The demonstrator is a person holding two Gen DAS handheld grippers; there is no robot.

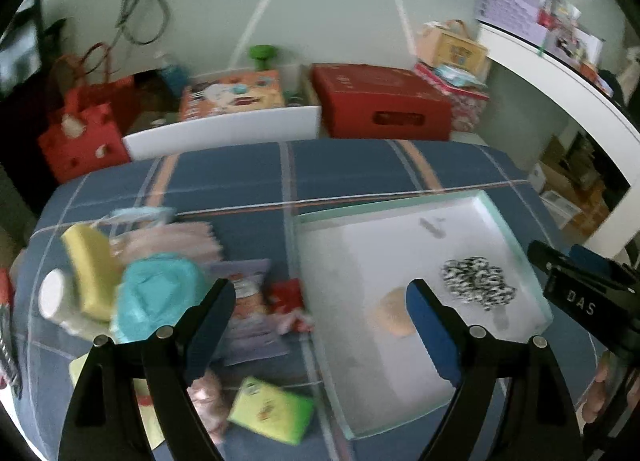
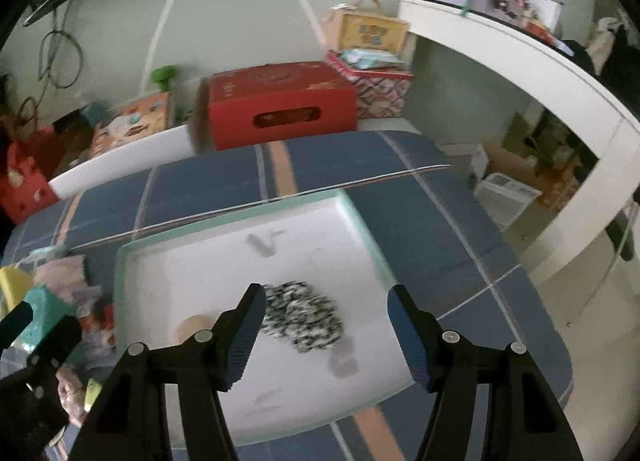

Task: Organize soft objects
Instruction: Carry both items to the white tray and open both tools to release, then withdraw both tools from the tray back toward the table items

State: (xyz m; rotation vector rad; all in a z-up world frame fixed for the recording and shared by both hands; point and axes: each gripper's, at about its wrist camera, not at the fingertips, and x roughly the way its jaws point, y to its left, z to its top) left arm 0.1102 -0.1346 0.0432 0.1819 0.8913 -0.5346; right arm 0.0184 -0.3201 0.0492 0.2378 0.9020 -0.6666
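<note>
A white tray with a pale green rim lies on the blue plaid cloth; it also shows in the right wrist view. In it lie a black-and-white fuzzy scrunchie and a tan round puff. Left of the tray is a pile: a yellow sponge, a teal soft bundle, a pink cloth, packets and a green-yellow pack. My left gripper is open above the tray's left edge. My right gripper is open over the scrunchie.
A red box, a white board, toy boxes and a red bag stand behind the table. A white curved desk runs along the right. The table's right edge drops to the floor.
</note>
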